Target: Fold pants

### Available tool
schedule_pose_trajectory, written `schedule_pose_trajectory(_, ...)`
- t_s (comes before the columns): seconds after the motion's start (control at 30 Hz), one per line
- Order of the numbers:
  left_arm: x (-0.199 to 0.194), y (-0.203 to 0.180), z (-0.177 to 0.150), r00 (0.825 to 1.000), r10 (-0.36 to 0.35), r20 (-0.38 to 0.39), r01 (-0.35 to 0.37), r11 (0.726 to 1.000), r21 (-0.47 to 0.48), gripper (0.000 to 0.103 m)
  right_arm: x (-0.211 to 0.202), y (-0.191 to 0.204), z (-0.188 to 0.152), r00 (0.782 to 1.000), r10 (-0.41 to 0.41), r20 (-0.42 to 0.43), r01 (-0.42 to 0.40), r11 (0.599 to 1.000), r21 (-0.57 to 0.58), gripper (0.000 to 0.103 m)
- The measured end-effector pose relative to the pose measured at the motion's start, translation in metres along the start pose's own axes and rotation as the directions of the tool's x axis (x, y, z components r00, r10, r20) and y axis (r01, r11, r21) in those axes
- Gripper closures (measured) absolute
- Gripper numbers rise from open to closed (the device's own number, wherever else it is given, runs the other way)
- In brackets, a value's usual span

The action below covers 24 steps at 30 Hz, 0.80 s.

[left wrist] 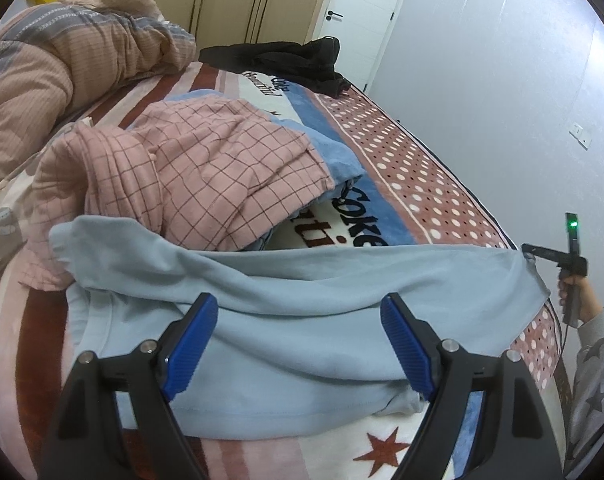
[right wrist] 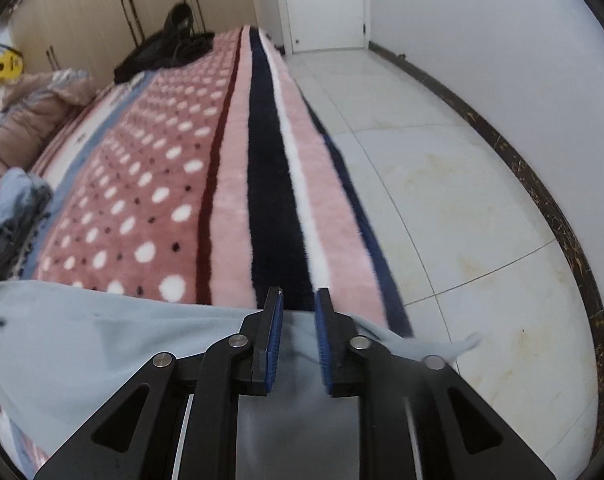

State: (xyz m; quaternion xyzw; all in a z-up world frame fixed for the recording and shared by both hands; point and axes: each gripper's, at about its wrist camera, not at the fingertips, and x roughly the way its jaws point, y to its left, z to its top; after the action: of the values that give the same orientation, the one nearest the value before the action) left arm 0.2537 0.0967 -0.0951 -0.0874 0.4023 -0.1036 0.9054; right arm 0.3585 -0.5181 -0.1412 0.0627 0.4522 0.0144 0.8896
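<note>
My left hand-held gripper [left wrist: 298, 344] hangs with its jaws spread wide and grasping nothing, directly over the light blue pants [left wrist: 302, 280], while my right hand-held gripper [right wrist: 298, 336] sits nearly closed with a fold of the pants' end [right wrist: 298, 334] between its pads, at the bed's edge [right wrist: 278, 184] above the floor [right wrist: 441, 200]. The pants lie on the patterned blanket [left wrist: 401, 160] just in front of the pink checked clothes pile [left wrist: 206, 168], their long axis running left to right across my left view toward the right hand-held gripper. I judge the left one nearer the free end.
</note>
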Motion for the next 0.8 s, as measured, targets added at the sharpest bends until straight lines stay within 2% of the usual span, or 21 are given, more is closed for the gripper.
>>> schedule_pose_trajectory(0.07,-0.002,-0.001,-0.001,1.000,-0.003,0.004,0.003,1.000,0.004,0.022,-0.020,-0.016,-0.009,1.000,0.017,0.011,-0.017,0.999,0.044,0.064)
schedule_pose_trajectory(0.13,-0.006,-0.003,-0.001,1.000,-0.016,0.012,0.016,1.000,0.003,0.022,-0.035,-0.039,-0.024,1.000,0.025,0.007,-0.025,0.993,0.115,0.051)
schedule_pose_trajectory(0.2,-0.008,-0.007,-0.002,0.999,-0.033,0.014,0.033,0.999,0.002,0.022,-0.047,-0.061,-0.044,0.999,0.038,0.005,-0.038,0.980,0.194,0.051)
schedule_pose_trajectory(0.3,-0.011,-0.015,-0.002,0.999,-0.043,0.016,0.043,0.999,0.013,0.022,-0.056,-0.096,-0.078,0.993,0.111,0.039,-0.117,0.936,0.332,0.045)
schedule_pose_trajectory(0.37,-0.013,-0.022,-0.002,0.999,-0.046,0.015,0.045,0.999,0.023,0.022,-0.058,-0.115,-0.100,0.981,0.185,0.057,-0.192,0.886,0.422,0.042)
schedule_pose_trajectory(0.43,-0.015,-0.027,-0.002,0.999,-0.049,0.013,0.048,0.998,0.033,0.022,-0.058,-0.126,-0.118,0.970,0.229,0.077,-0.237,0.844,0.481,0.042)
schedule_pose_trajectory(0.47,-0.015,-0.029,-0.002,0.999,-0.046,0.011,0.046,0.998,0.037,0.022,-0.058,-0.129,-0.123,0.970,0.230,0.075,-0.237,0.839,0.491,0.042)
schedule_pose_trajectory(0.6,-0.016,-0.036,0.002,0.999,-0.036,0.008,0.036,0.998,0.049,0.022,-0.058,-0.122,-0.116,0.976,0.183,0.116,-0.215,0.877,0.430,0.045)
schedule_pose_trajectory(0.67,-0.015,-0.038,0.003,0.999,-0.034,0.010,0.034,0.998,0.052,0.022,-0.052,-0.115,-0.101,0.978,0.177,0.107,-0.205,0.901,0.382,0.069)
schedule_pose_trajectory(0.73,-0.013,-0.039,0.004,0.999,-0.032,0.011,0.031,0.998,0.053,0.022,-0.037,-0.107,-0.084,0.985,0.162,0.063,-0.174,0.922,0.346,0.078)
schedule_pose_trajectory(0.8,-0.010,-0.039,0.006,1.000,-0.025,0.008,0.024,0.998,0.054,0.022,-0.016,-0.100,-0.068,0.988,0.151,0.022,-0.149,0.932,0.329,0.078)
